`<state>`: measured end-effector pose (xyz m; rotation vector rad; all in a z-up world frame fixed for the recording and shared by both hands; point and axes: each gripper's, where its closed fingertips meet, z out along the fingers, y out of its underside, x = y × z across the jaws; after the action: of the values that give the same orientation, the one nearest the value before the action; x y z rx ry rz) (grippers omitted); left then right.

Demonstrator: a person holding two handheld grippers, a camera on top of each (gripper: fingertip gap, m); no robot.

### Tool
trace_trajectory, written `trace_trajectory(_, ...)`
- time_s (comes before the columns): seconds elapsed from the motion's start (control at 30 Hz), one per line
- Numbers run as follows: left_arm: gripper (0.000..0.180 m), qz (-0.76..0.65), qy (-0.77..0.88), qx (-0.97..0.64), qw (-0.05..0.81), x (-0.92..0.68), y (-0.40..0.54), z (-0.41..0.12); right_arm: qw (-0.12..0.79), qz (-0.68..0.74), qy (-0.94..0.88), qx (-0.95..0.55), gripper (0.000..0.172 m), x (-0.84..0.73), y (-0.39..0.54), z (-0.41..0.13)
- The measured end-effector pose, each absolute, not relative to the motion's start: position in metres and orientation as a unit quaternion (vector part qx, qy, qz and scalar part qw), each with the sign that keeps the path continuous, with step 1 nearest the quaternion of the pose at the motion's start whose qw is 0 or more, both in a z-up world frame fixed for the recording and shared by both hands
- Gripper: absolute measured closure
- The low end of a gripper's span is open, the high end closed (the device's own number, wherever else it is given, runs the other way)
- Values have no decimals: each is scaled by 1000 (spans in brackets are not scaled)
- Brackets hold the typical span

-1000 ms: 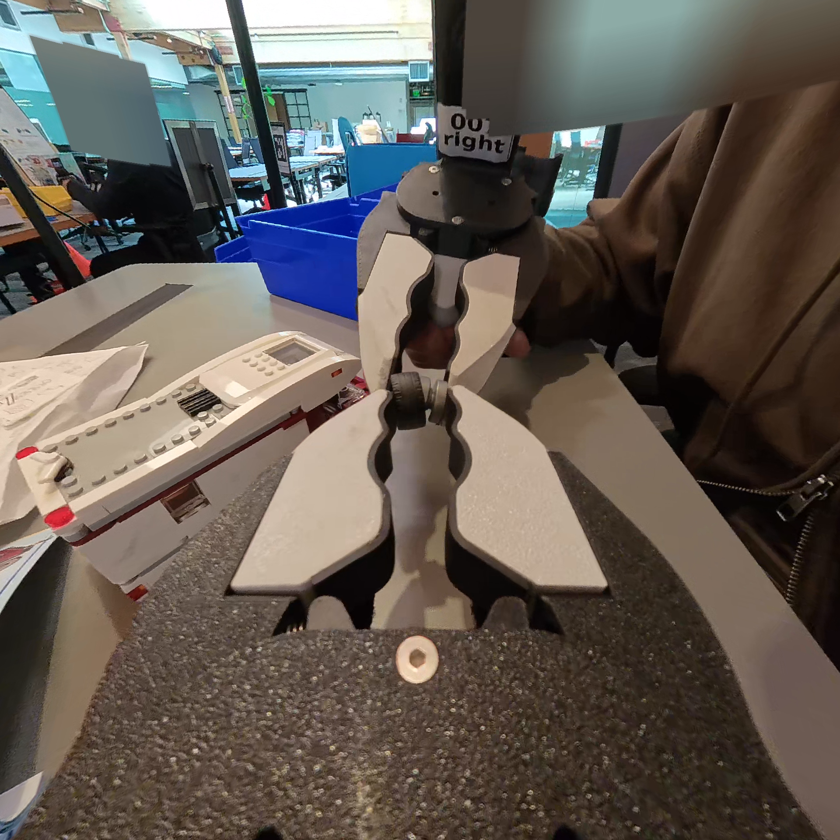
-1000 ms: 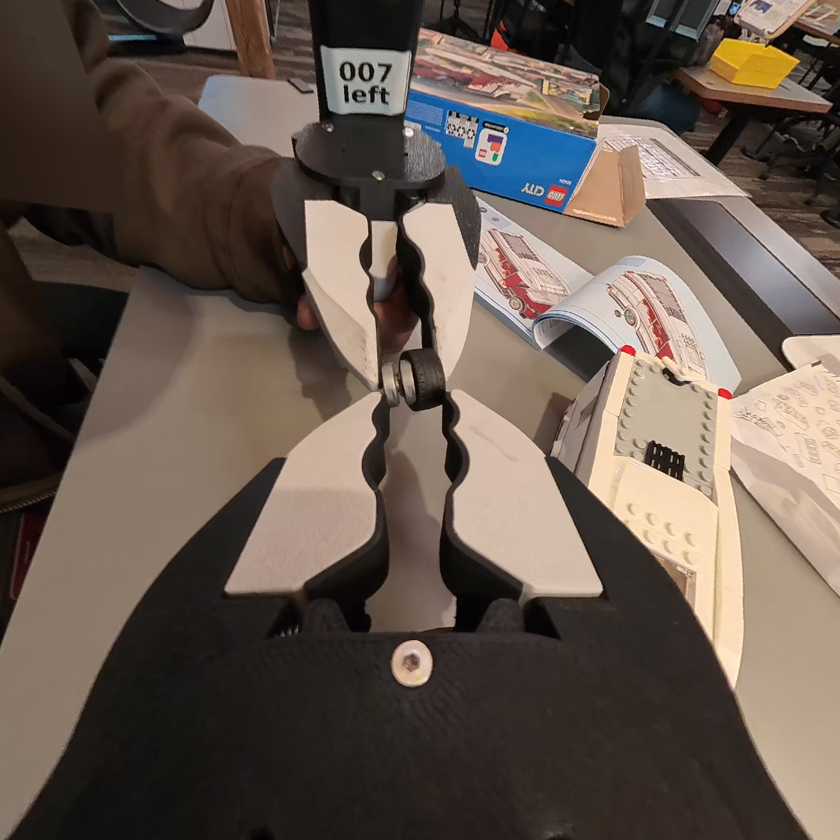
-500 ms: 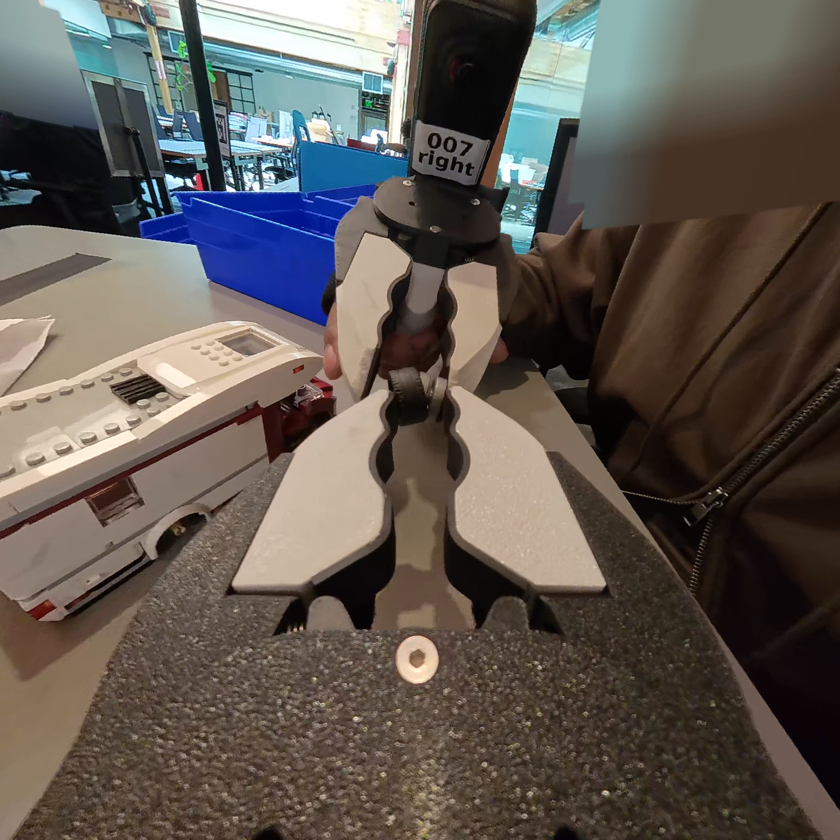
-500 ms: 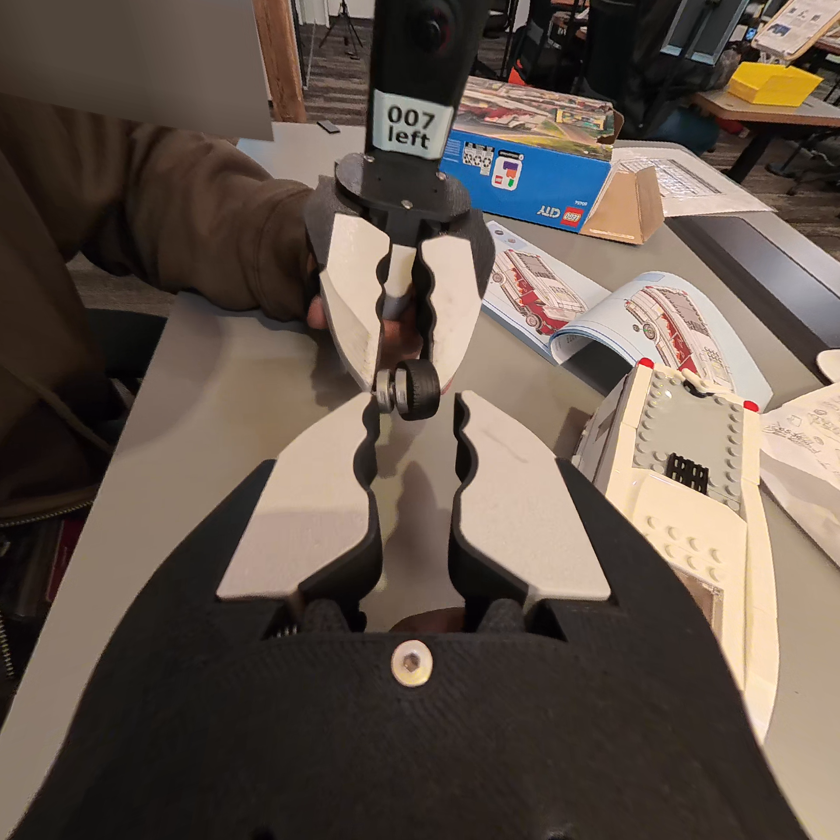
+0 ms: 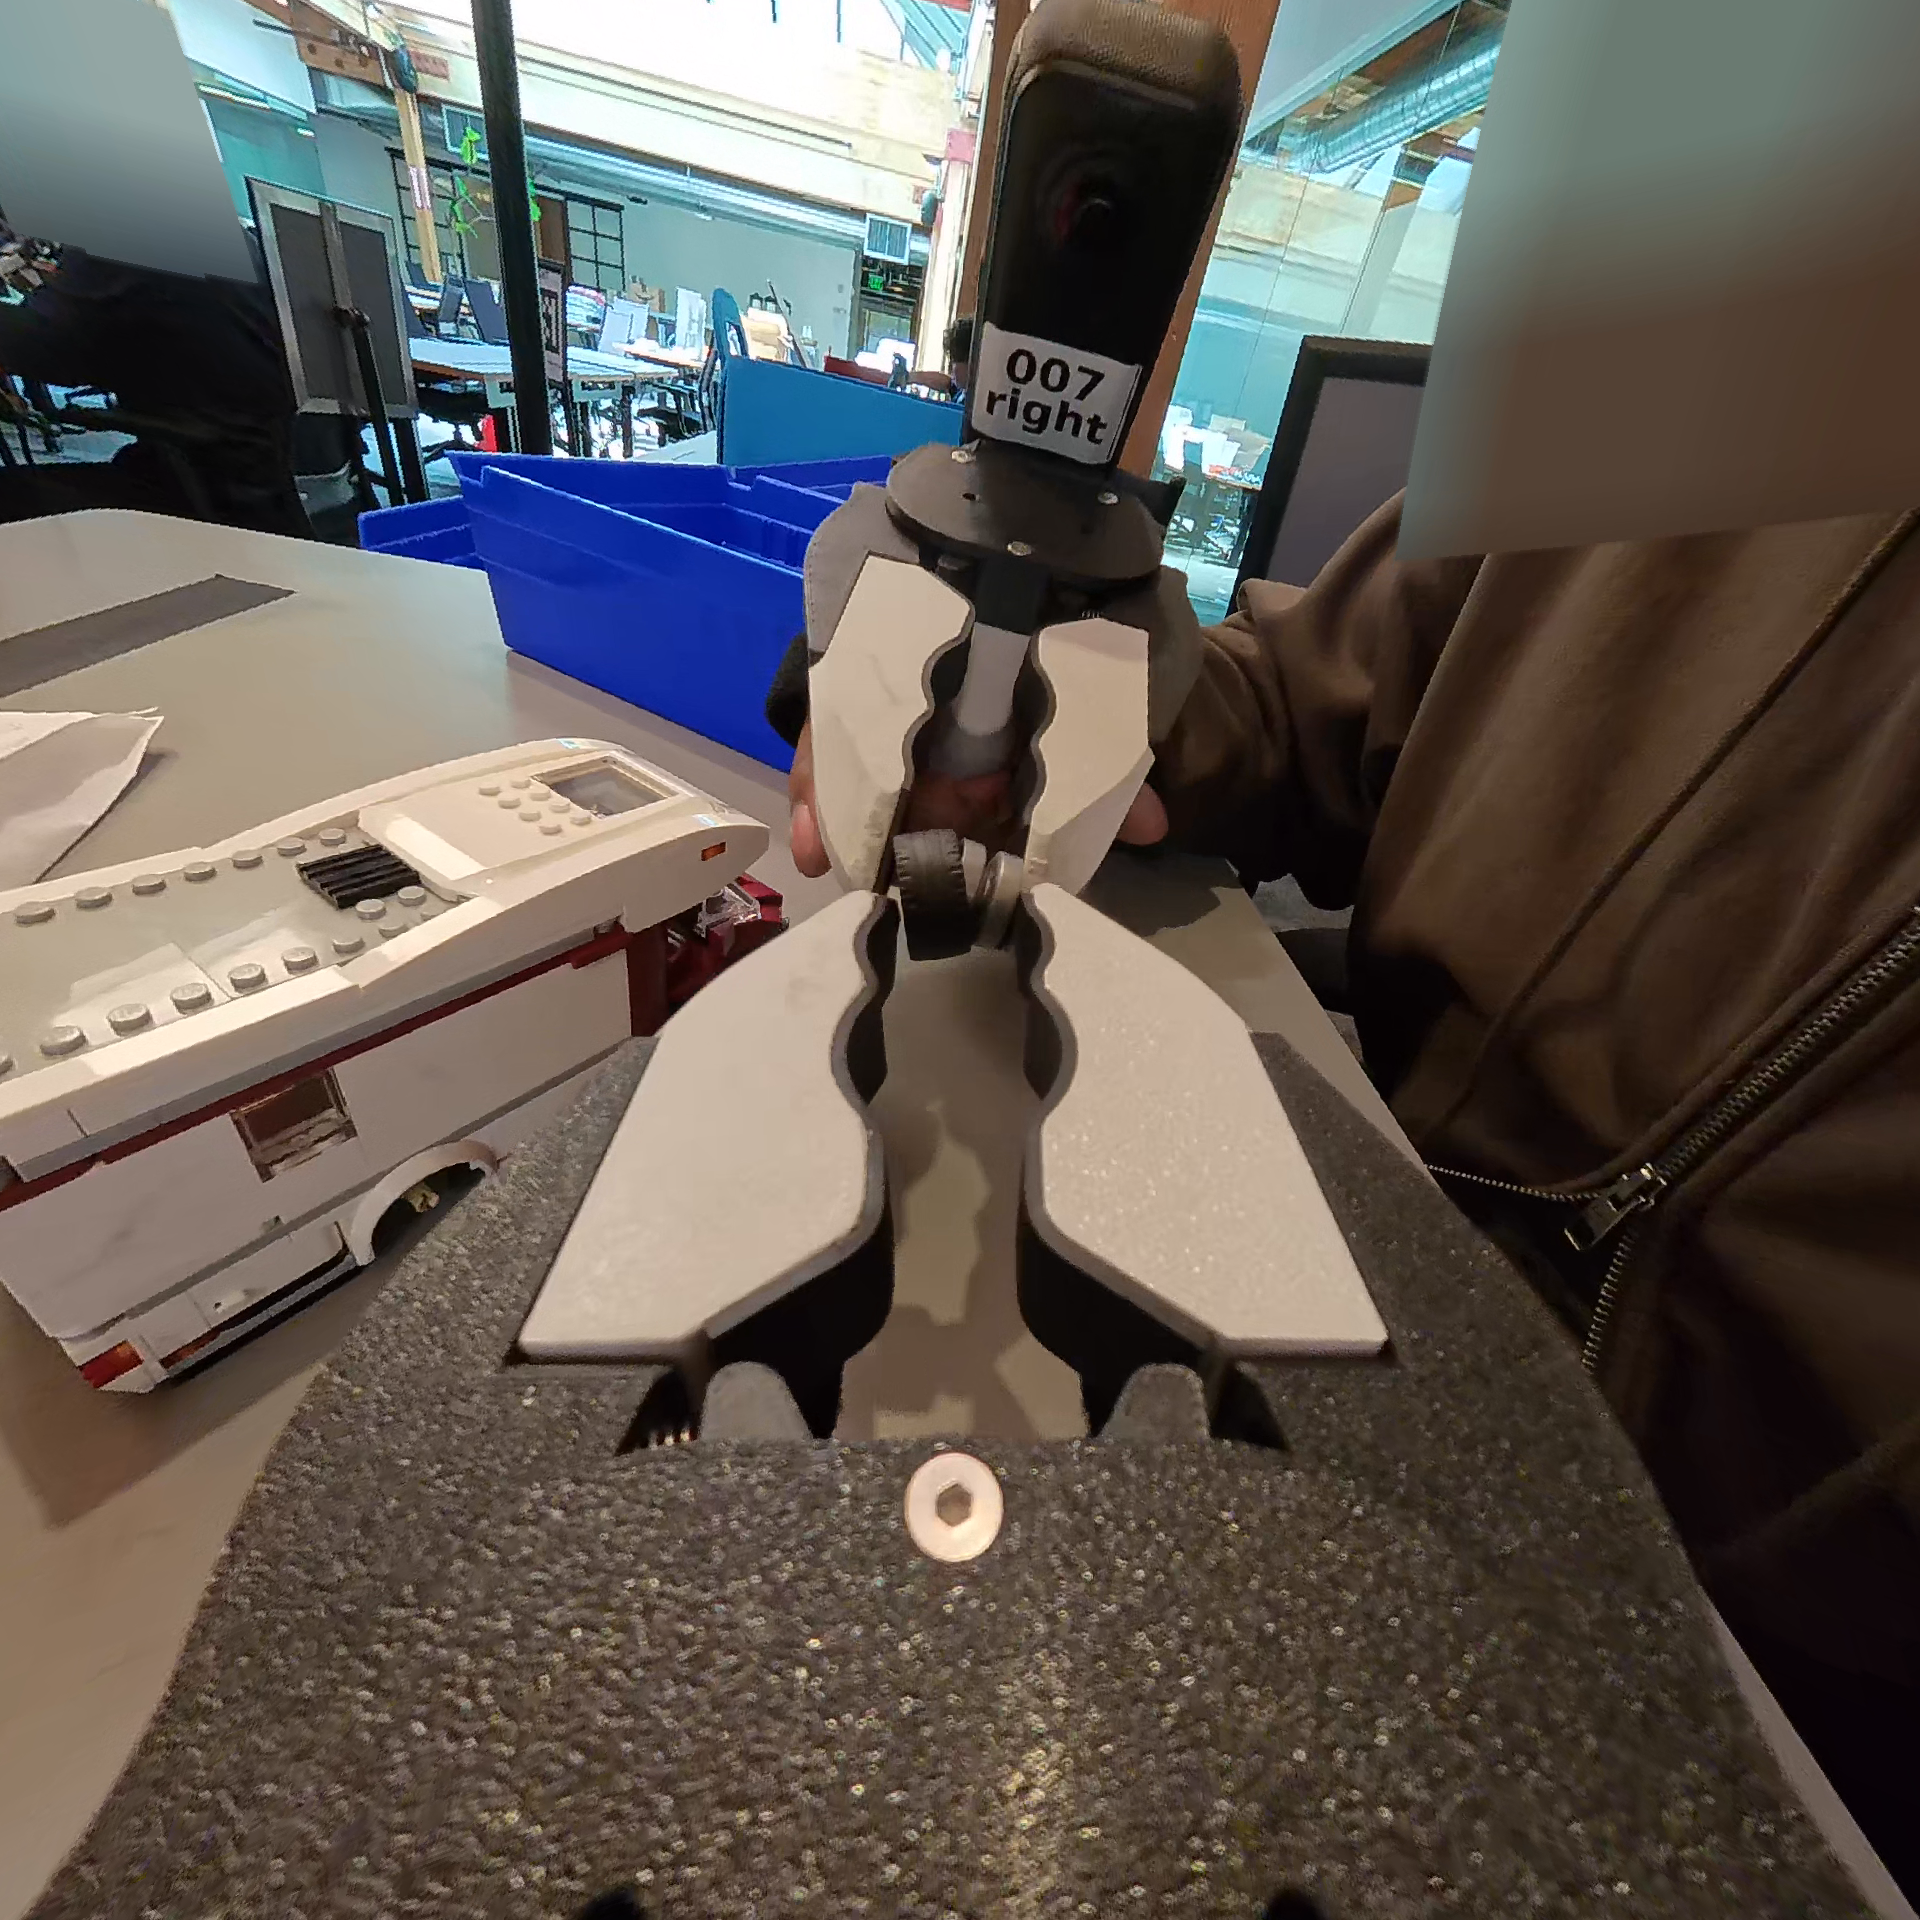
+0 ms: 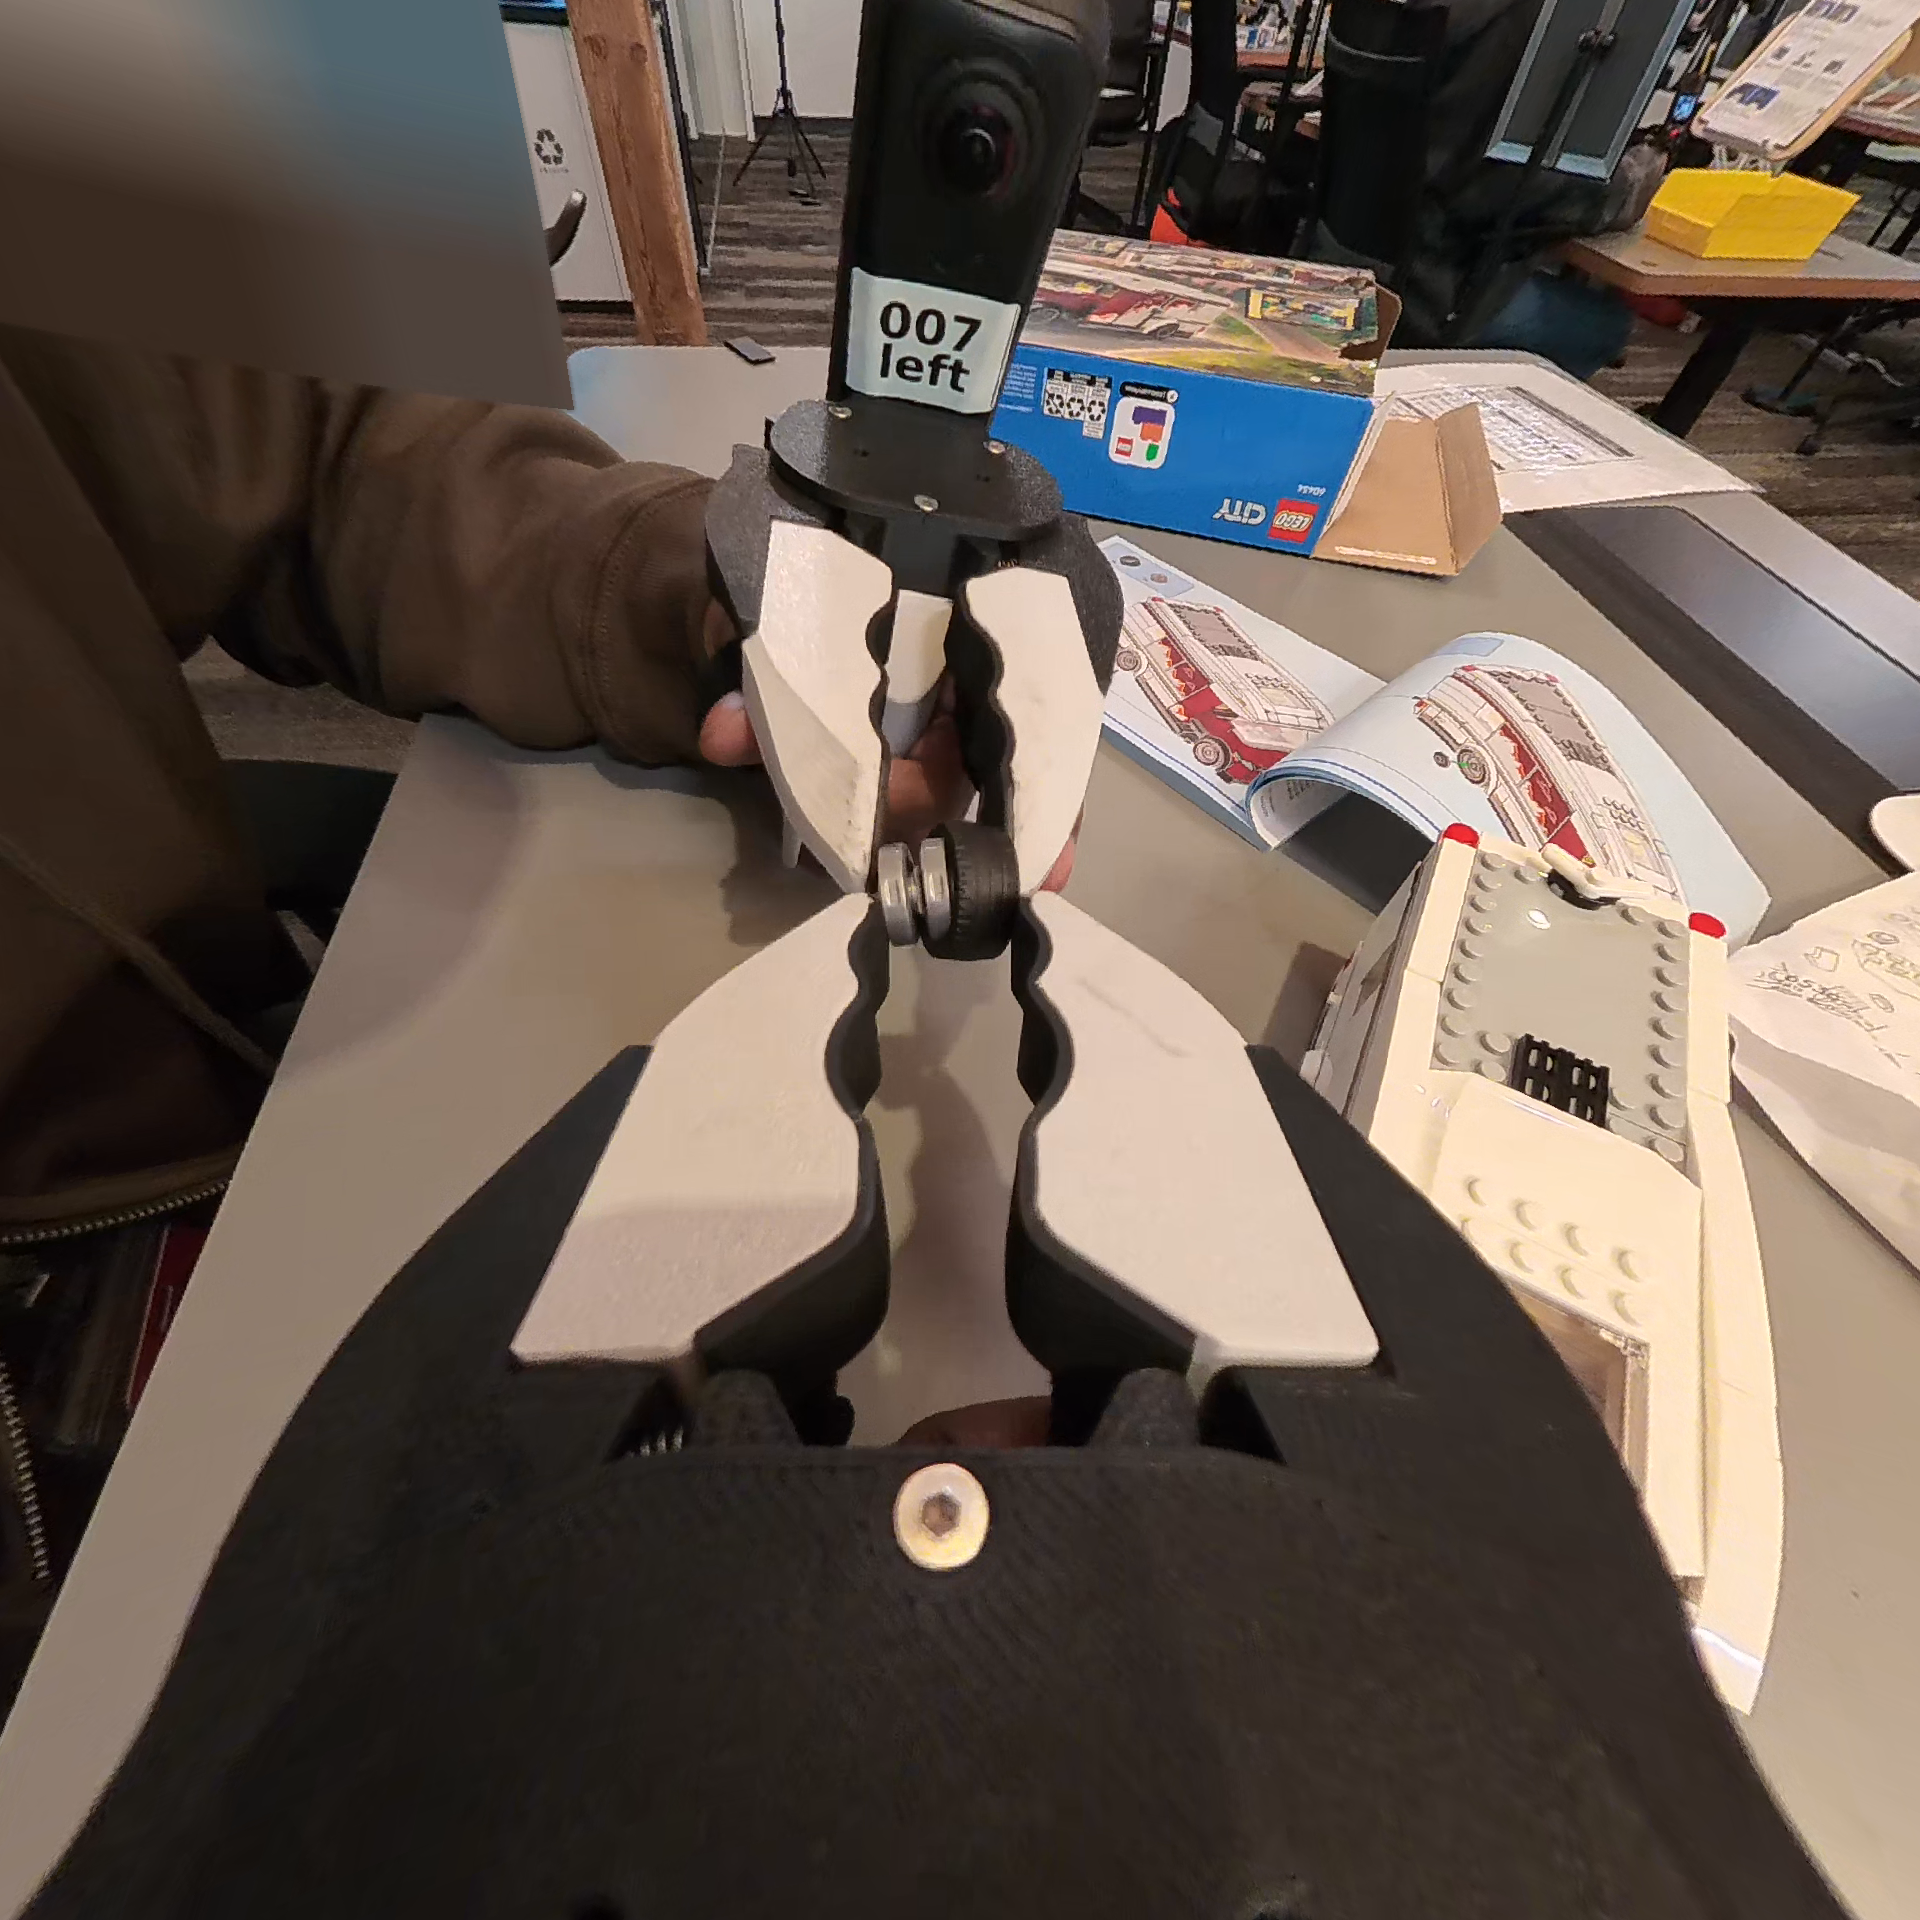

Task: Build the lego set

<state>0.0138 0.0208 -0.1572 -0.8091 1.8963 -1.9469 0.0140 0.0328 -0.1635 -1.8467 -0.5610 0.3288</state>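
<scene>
Toy wheel (image 6: 961, 894) between both tongs, blue bins (image 5: 644, 582) left view only

Blue bins (image 5: 665, 561) at 11 o'clock; box (image 6: 1195, 416), open booklet (image 6: 1455, 727) at 1 o'clock; paper (image 6: 1849, 1039) at 3 o'clock.

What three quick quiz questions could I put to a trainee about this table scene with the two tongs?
1. Multiple choice: what sits between the tips of the left tongs and the right tongs?
A. a small wheel, black tyre on a grey hub
B. a red brick
C. a yellow tray
2. True or false: the wheel arch visible on the white toy camper has a wheel fitted in it.
3. Fill in: the open instruction booklet lies on the table in front of a ___ cardboard box.

Key: 1 A; 2 false, the arch is empty; 3 blue.
</scene>
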Motion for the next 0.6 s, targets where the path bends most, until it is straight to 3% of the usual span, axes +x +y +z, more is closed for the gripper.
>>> trace_trajectory(0.6, 160, -652, 678, -266, 209, 17, 22, -159, 547, 123, -238, -793, 150, 15, 34, -168)
